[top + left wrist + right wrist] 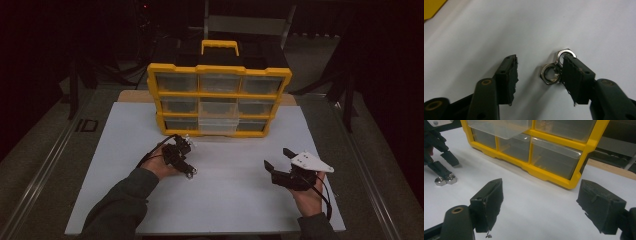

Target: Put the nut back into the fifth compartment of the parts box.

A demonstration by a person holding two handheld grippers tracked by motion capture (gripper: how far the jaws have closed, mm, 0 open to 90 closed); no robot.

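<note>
In the left gripper view the left gripper [537, 72] has its two black jaws spread wide apart over the white table surface [574, 25], gripping nothing; two shiny silver hexagonal metal nuts lie flat on the surface touching each other, the nearer nut [550, 74] just inside the right-hand jaw and the farther nut [566, 55] at that jaw's tip, both touching or all but touching its inner face, while the other jaw stands well apart from them. A yellow corner of the organizer shows at the top left of that view. The right gripper [540, 202], seen along its own jaws, is likewise opened wide and empty, hovering over bare white surface and facing the yellow plastic small-parts organizer with clear drawers [554, 152]; farther off at its left the same pair of nuts [446, 180] rests by the tip of the other gripper. One upper clear drawer [499, 127] stands pulled out from the yellow frame. From the high view, the left gripper [181, 156] is held in the person's left hand [162, 167] near the organizer's front lower edge, and the right gripper [280, 160], with its grey three-cornered plate on top, sits in the right hand [307, 195] well to the right. The organizer [218, 97] stands upright at the far side of the white board [230, 200], its yellow carry handle [219, 46] on top.
</note>
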